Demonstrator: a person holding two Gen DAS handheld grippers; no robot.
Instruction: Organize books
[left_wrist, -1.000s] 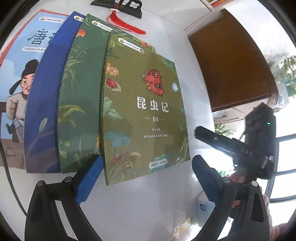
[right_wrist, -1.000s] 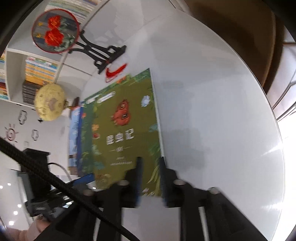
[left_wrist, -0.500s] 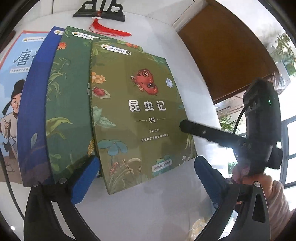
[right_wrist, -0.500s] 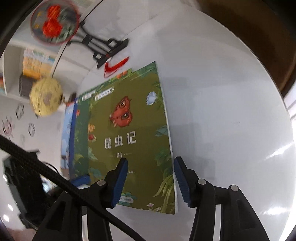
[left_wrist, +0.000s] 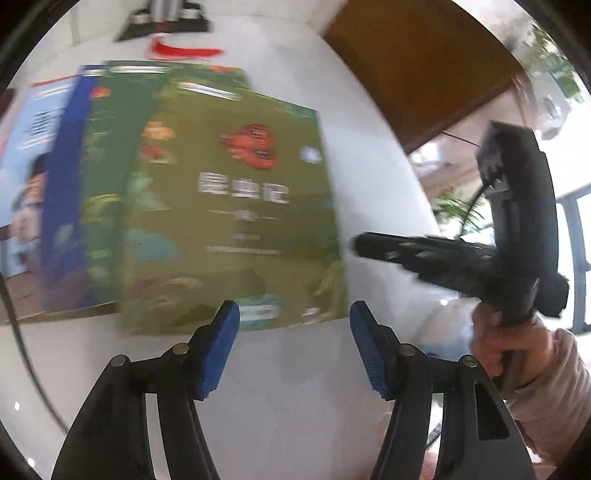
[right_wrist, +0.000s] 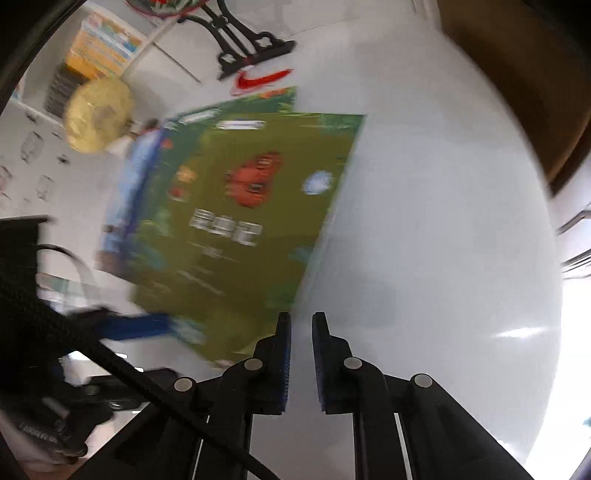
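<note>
table (left_wrist: 303, 413): white, glossy, round-edged; carries all the books and a black stand at the far side
books: four fanned in an overlapping row, each one partly on top of the one to its left — both views motion-blurred
top book (left_wrist: 236, 206): olive green cover, red butterfly, white title; rightmost and uppermost of the fan, lying flat, near edge just past the left tongs' pads; in the right view (right_wrist: 243, 229) its near right corner sits just left of the right tongs
green book (left_wrist: 107, 177): under the top book, only a left strip showing
blue book (left_wrist: 61, 192): under the green one, narrow strip visible
light-blue book (left_wrist: 26, 147): far left, lowest in the fan, cartoon figure on the cover
left tongs (left_wrist: 293, 314): wide open, blue pads apart, holding nothing — hovering at the top book's near edge
right tongs (right_wrist: 301, 325): nearly closed, narrow gap between pads, nothing in the gap; over bare table just right of the top book's corner
stand (right_wrist: 251, 48): black, ornate, far edge of the table
tassel (right_wrist: 262, 79): red, lying just in front of the stand, beyond the books
</note>
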